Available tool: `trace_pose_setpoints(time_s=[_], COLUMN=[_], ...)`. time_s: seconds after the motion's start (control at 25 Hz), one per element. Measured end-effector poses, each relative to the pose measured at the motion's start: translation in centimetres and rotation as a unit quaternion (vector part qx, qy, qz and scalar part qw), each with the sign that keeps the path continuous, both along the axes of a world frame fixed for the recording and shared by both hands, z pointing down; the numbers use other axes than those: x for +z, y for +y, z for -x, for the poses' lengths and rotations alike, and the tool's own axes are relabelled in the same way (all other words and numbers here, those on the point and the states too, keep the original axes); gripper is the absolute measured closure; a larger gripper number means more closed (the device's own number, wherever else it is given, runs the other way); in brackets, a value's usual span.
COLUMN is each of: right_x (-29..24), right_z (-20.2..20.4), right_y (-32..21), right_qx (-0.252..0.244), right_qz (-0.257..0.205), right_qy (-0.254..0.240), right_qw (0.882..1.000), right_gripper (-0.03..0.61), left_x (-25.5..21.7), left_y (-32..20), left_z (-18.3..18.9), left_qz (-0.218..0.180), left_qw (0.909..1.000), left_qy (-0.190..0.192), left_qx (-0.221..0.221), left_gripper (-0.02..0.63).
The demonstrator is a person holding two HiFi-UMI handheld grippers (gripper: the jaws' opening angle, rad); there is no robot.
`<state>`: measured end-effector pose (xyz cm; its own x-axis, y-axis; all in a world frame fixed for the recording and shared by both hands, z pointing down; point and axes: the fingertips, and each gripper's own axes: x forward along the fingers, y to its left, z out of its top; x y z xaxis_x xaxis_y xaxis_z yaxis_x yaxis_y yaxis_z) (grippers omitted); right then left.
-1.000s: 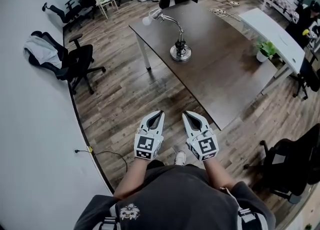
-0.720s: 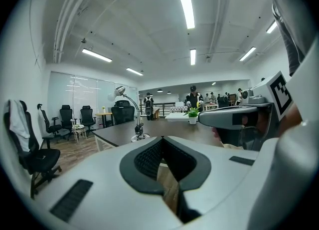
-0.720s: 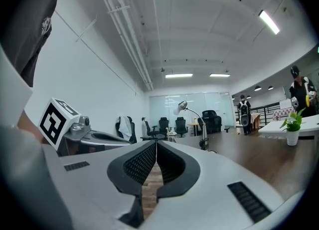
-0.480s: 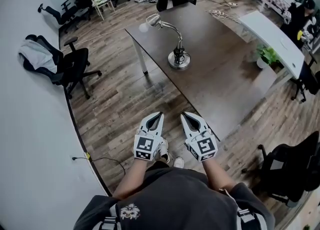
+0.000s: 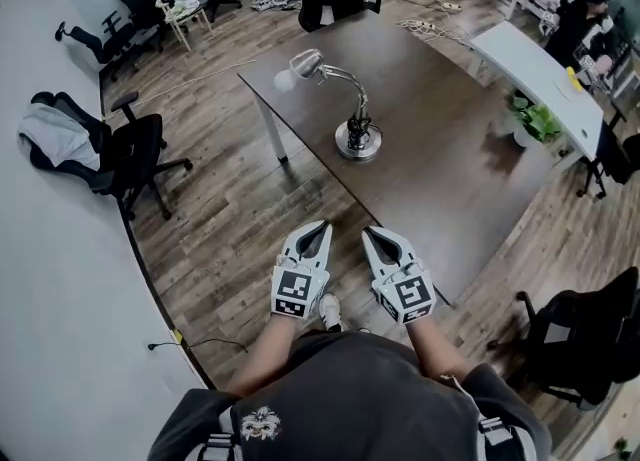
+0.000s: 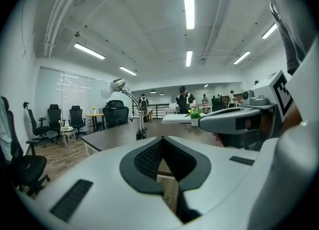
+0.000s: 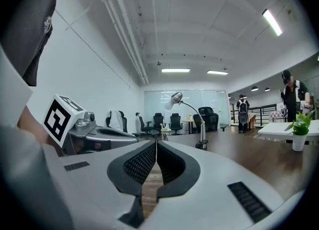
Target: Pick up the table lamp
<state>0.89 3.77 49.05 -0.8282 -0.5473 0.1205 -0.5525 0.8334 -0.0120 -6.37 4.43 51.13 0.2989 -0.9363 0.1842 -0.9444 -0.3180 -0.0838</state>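
Observation:
The table lamp (image 5: 357,137) stands on a dark brown table (image 5: 440,184). It has a round chrome base, a curved neck and a chrome head leaning left. My left gripper (image 5: 318,228) and right gripper (image 5: 372,232) are held side by side over the wood floor, short of the table's near corner. Both are shut and hold nothing. The left gripper view shows the lamp (image 6: 139,133) far ahead beyond the shut left gripper (image 6: 162,140). In the right gripper view the lamp (image 7: 202,143) is right of the shut right gripper (image 7: 156,142).
Black office chairs (image 5: 138,144) stand by the white wall at left, one draped with a jacket. A white table (image 5: 540,69) with a potted plant (image 5: 535,121) beside it lies to the right. Another black chair (image 5: 585,334) is at the lower right. A cable (image 5: 195,341) trails on the floor.
The table and lamp have come nearer and lower in the head view as the person walks forward. Both grippers stay shut, side by side.

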Motion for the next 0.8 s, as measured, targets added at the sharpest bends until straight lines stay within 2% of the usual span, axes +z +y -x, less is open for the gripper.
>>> trace_pose_setpoints(time_s=[0.4, 0.8], right_x=[0.3, 0.5], right_z=[3.7, 4.3], right_y=[-4.9, -8.5], right_qx=[0.035, 0.059], right_qz=[-0.001, 0.002], right_qy=[0.011, 0.014], right_qw=[0.999, 0.998], right_gripper=[0.551, 0.551], left_x=[0.2, 0.5], left_y=[-4.9, -8.9], left_z=[3.9, 4.8], left_qz=[-0.001, -0.003], left_qw=[0.9994, 0.9986], left_qy=[0.006, 0.013], left_qx=[0.035, 0.052], left_gripper=[0.606, 0.606])
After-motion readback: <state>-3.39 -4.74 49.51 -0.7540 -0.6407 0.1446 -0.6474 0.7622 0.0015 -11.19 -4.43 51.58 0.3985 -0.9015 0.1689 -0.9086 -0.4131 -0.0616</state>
